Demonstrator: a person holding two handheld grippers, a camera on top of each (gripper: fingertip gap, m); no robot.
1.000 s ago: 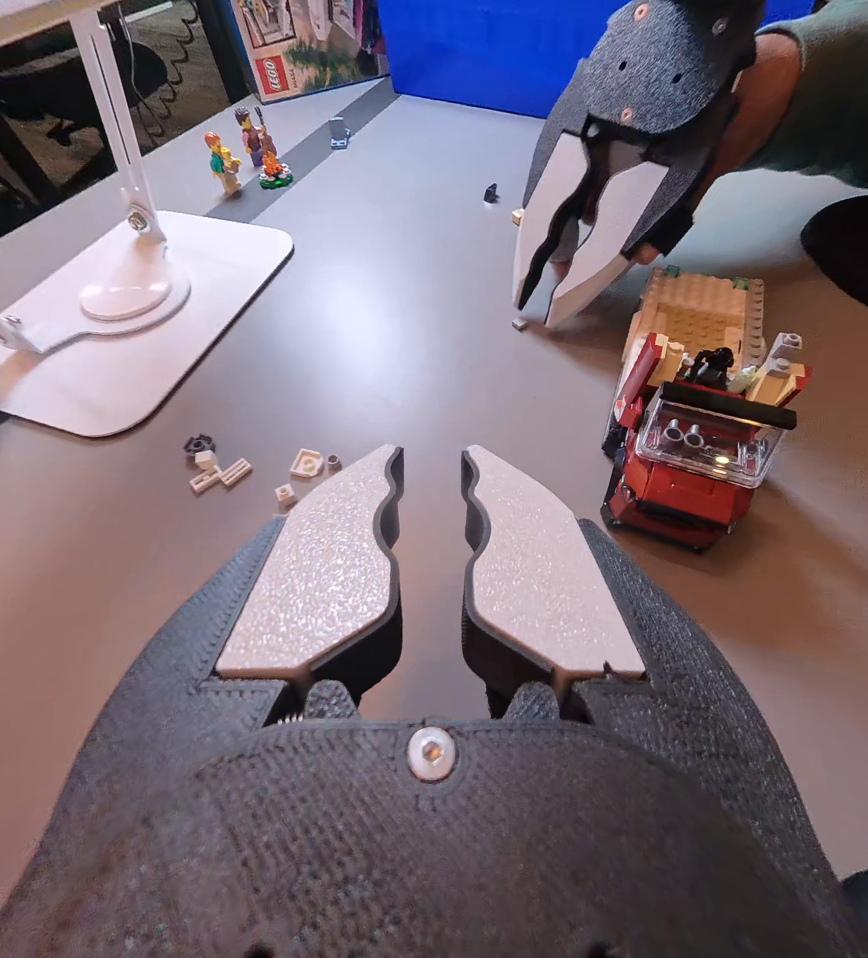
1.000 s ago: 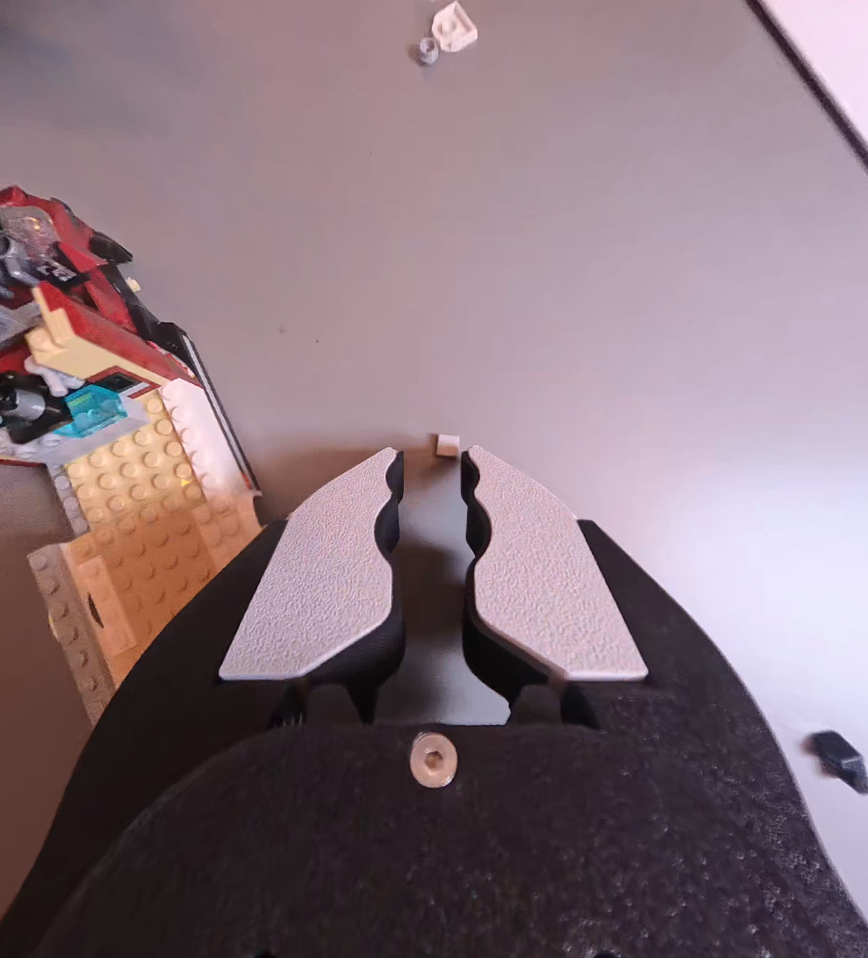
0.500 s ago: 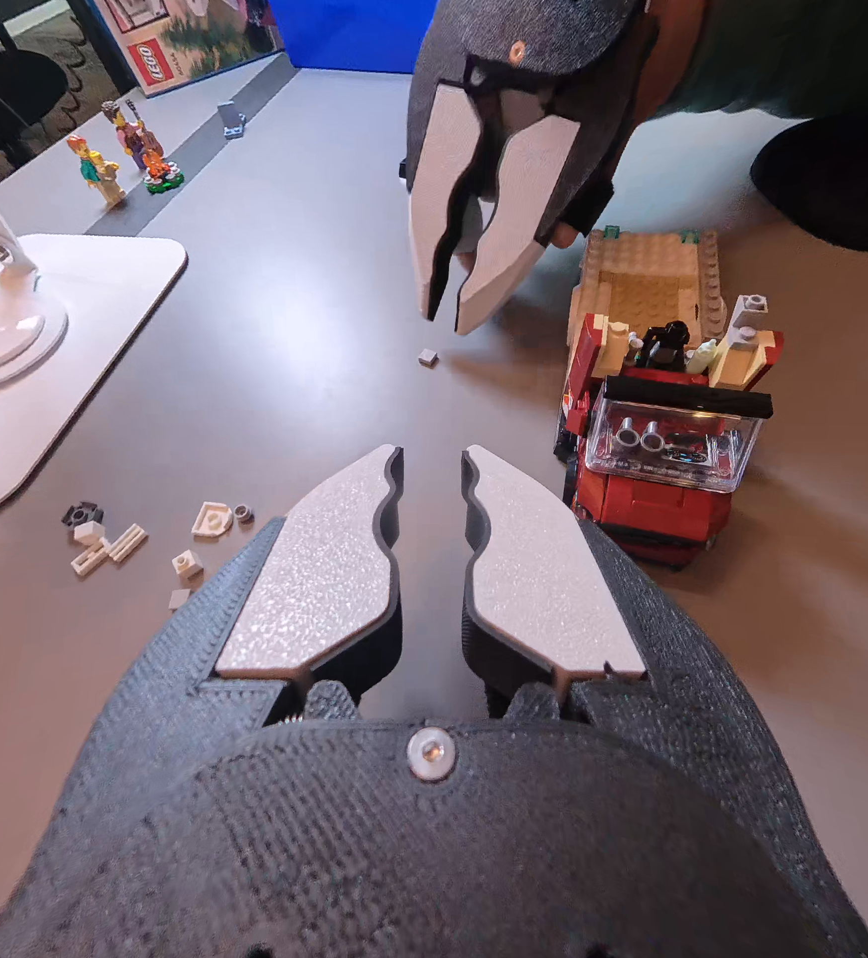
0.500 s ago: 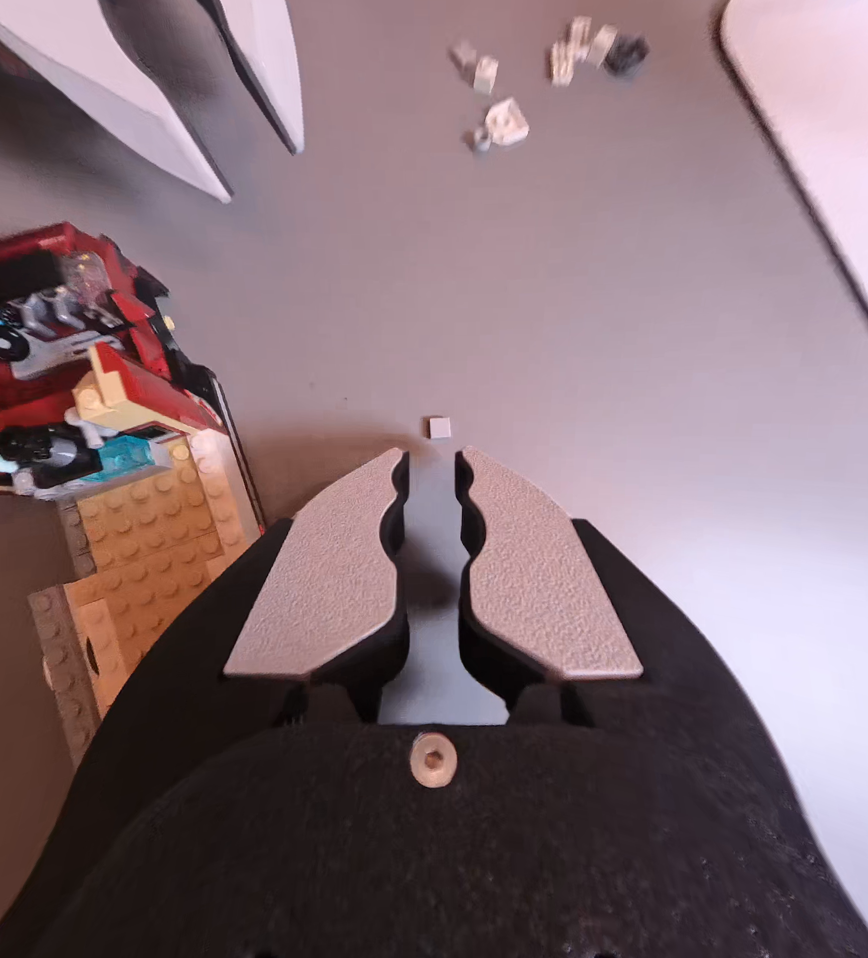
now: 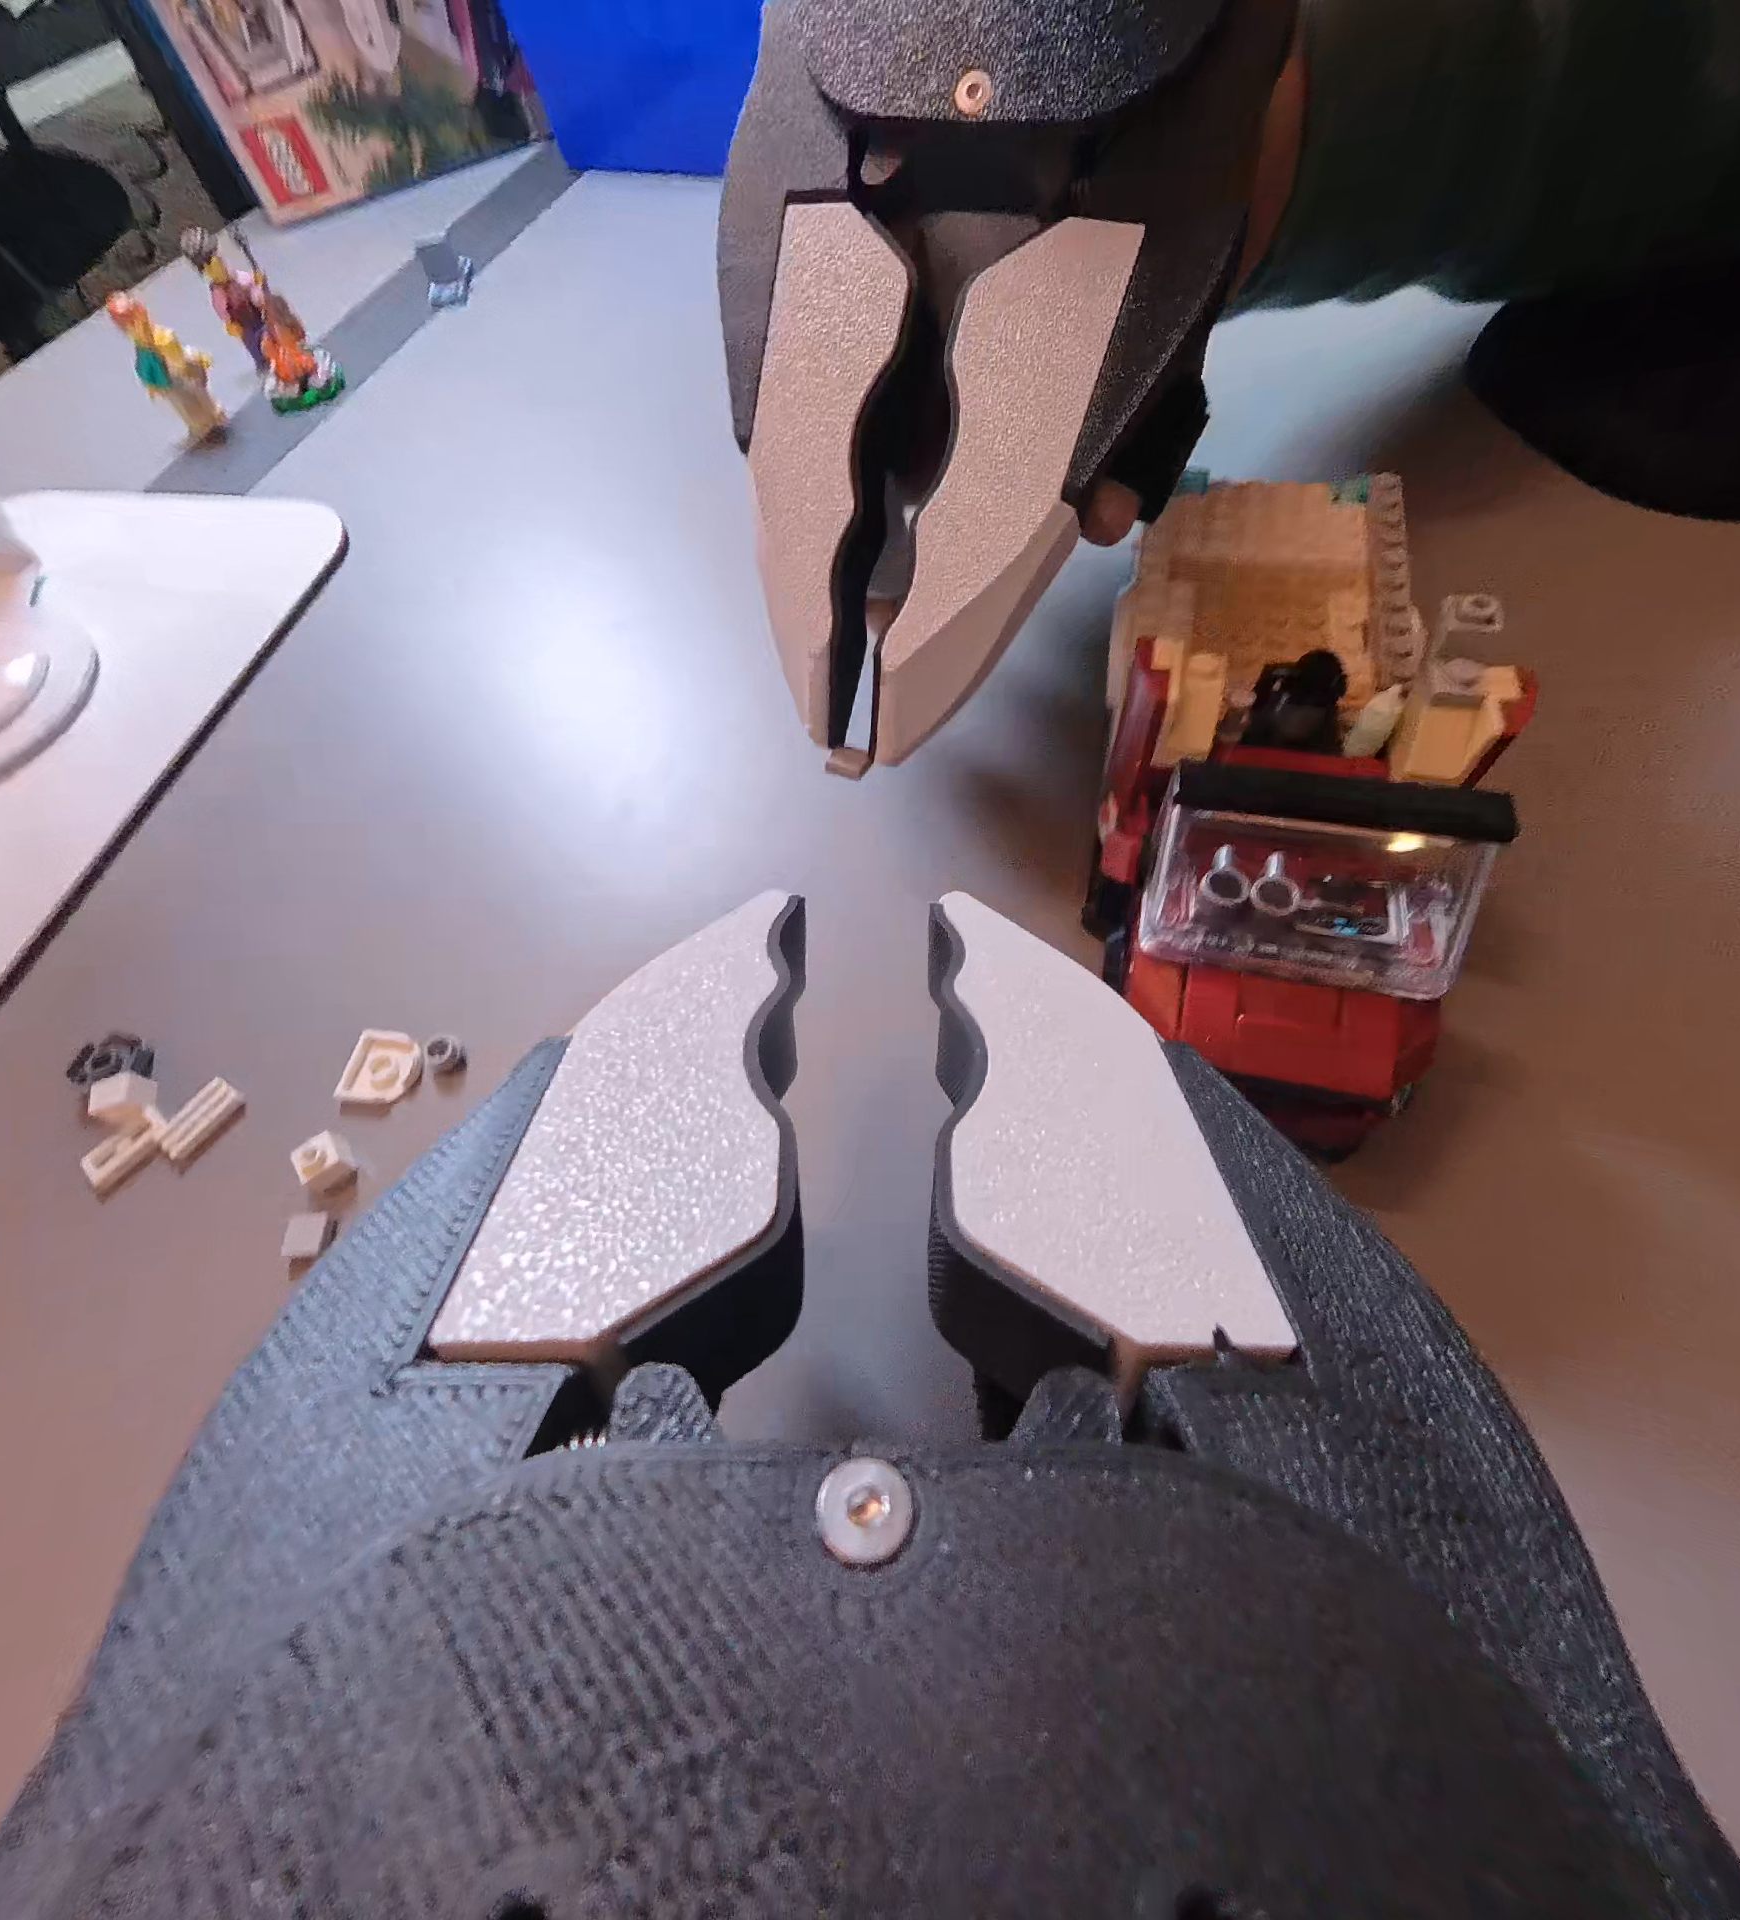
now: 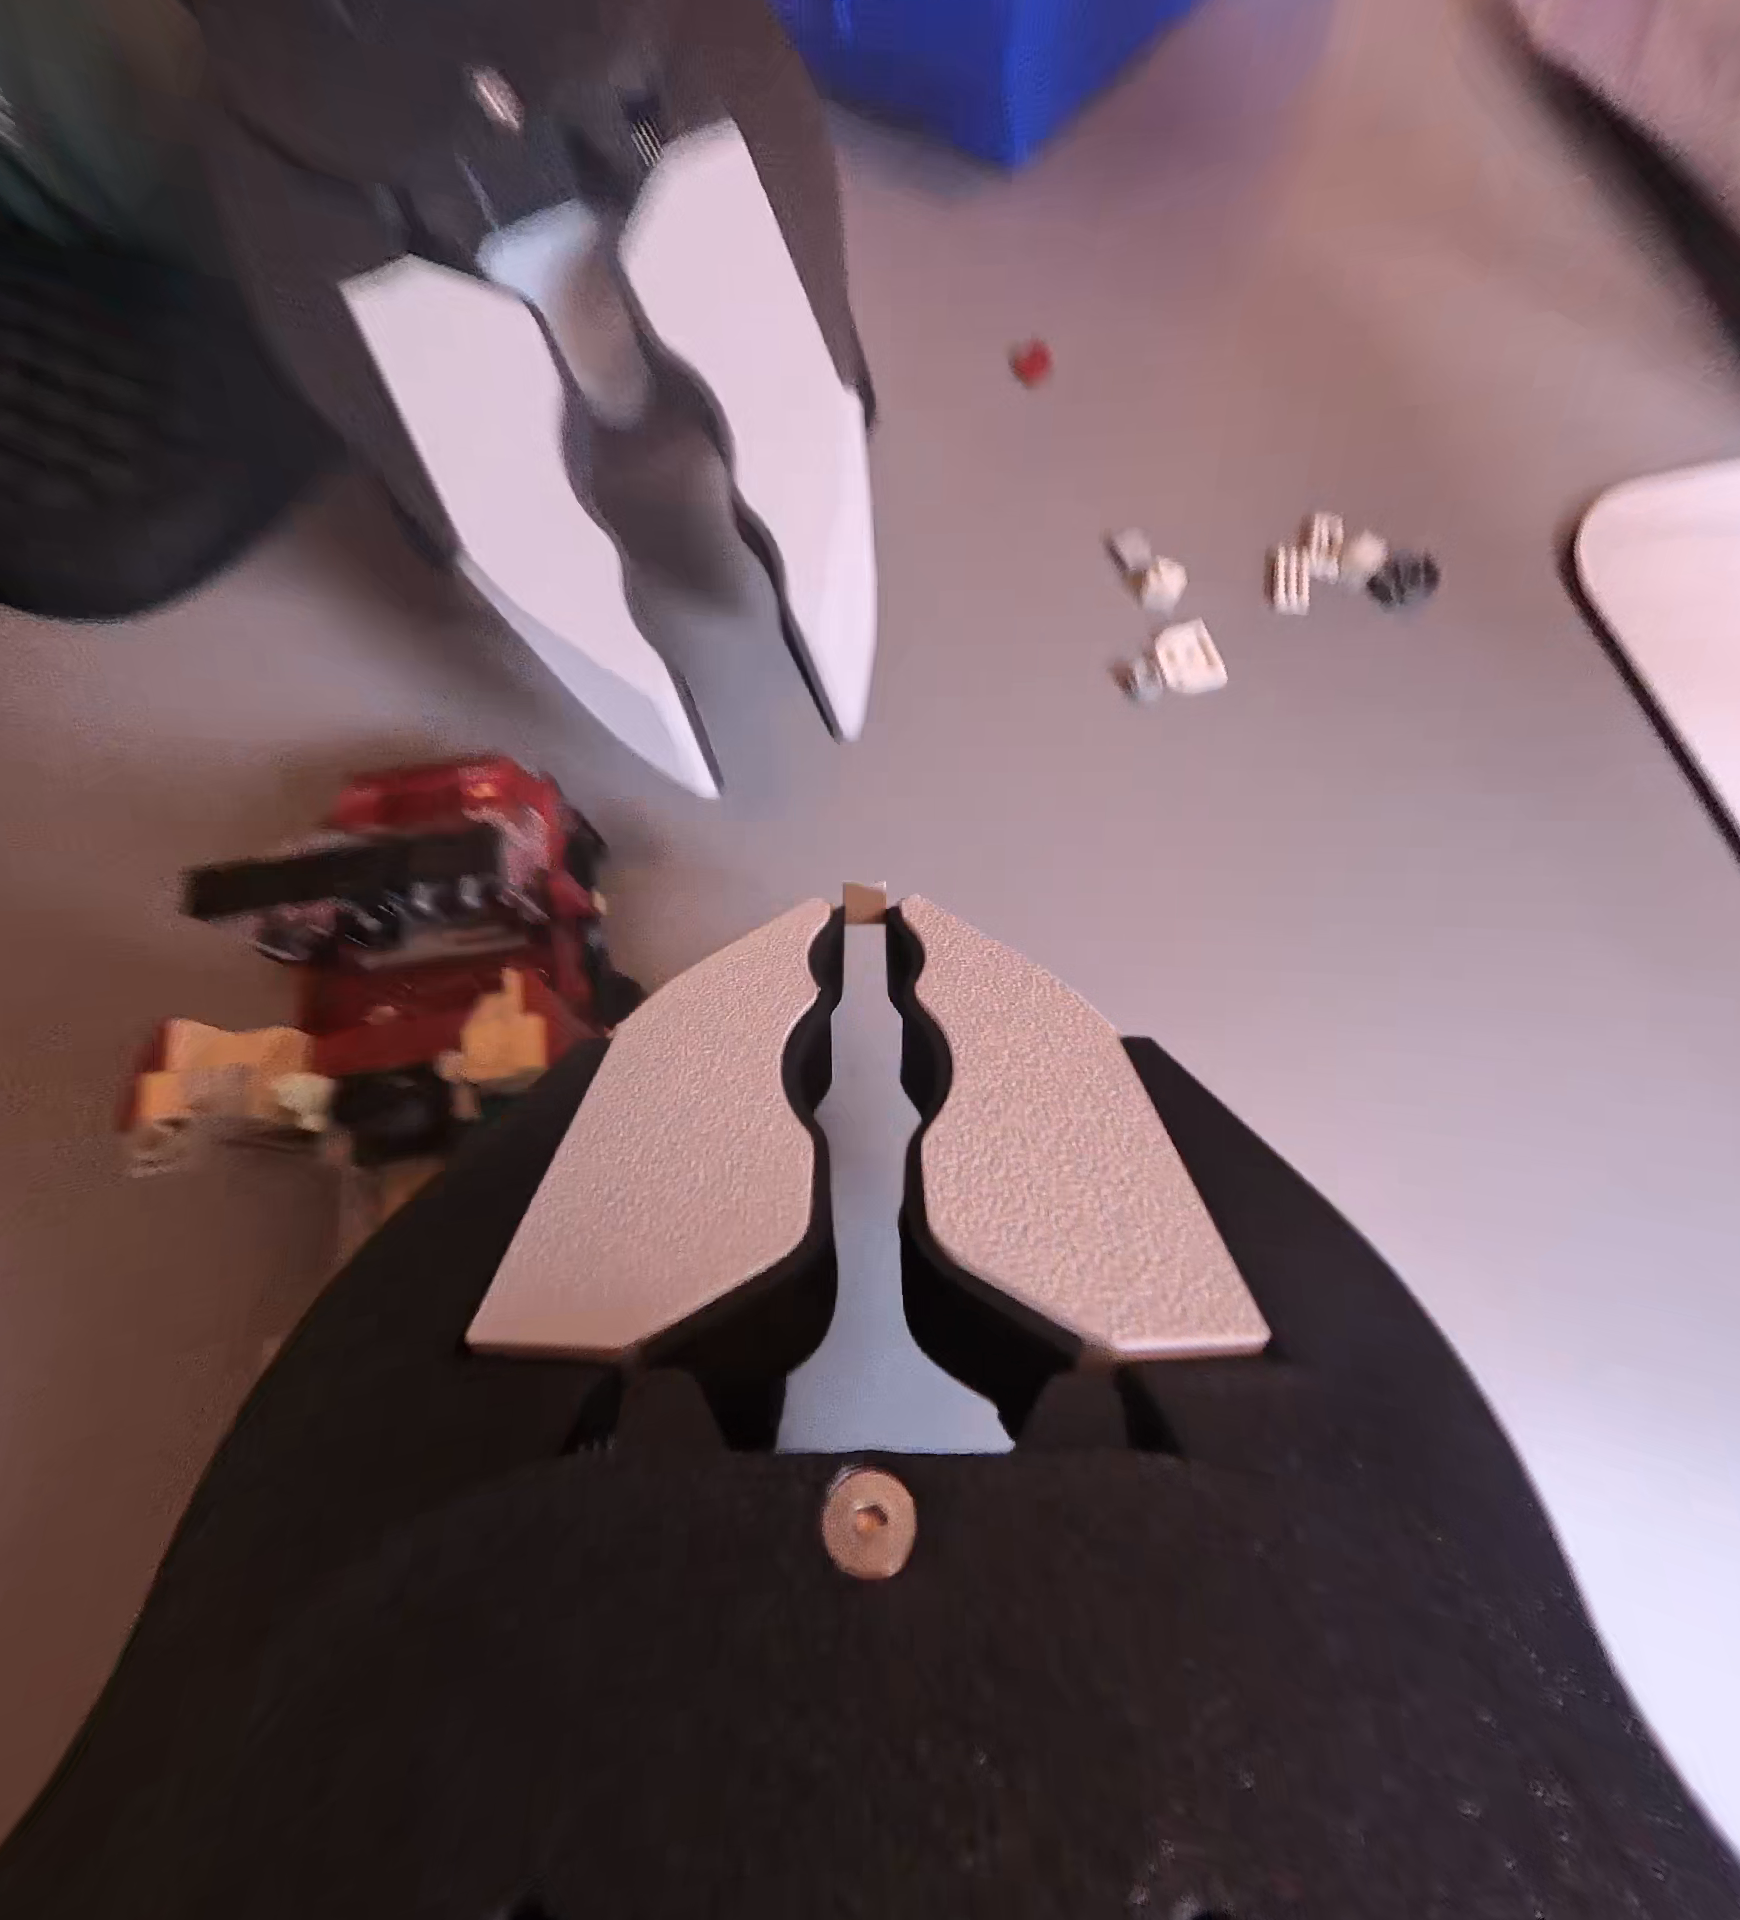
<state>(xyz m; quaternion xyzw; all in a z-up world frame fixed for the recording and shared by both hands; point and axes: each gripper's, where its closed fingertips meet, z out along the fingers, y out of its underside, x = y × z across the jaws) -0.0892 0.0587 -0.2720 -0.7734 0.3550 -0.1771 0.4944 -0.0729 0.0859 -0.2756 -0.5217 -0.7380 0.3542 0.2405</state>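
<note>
1. While the right claw (image 5: 850, 743) hangs tip-down over the grey worktop (image 5: 554, 727), its jaws are pinched on a small tan tile (image 5: 848, 762), and the right wrist view shows that tile (image 6: 866, 902) caught at the very ends of the fingertips, clear of the surface
2. Over to the left claw (image 5: 866, 914): jaws apart, nothing between them, hovering low over bare worktop and pointing straight at the right one, with a gap between the two
3. Just to the right of both sits the red brick-built truck (image 5: 1292, 935), clear windscreen facing the left camera and tan studded bed (image 5: 1261, 561) behind; neither claw touches it
4. Off to the left lies a scatter of loose small pieces (image 5: 222, 1112), white and grey with one black, near the edge of a white stand base (image 5: 118, 675)
5. Further back stand two minifigures (image 5: 211, 343) beside a little campfire build; a blue box (image 5: 637, 83) closes off the far end, and one red stud (image 6: 1030, 362) lies alone
6. My read on the handling: that tile is held by a sliver of pad only, so an even squeeze and a slow, level wrist look wise; a twist could flick it out
7. The right wrist view is smeared, so fine detail on the truck there is not readable
</note>
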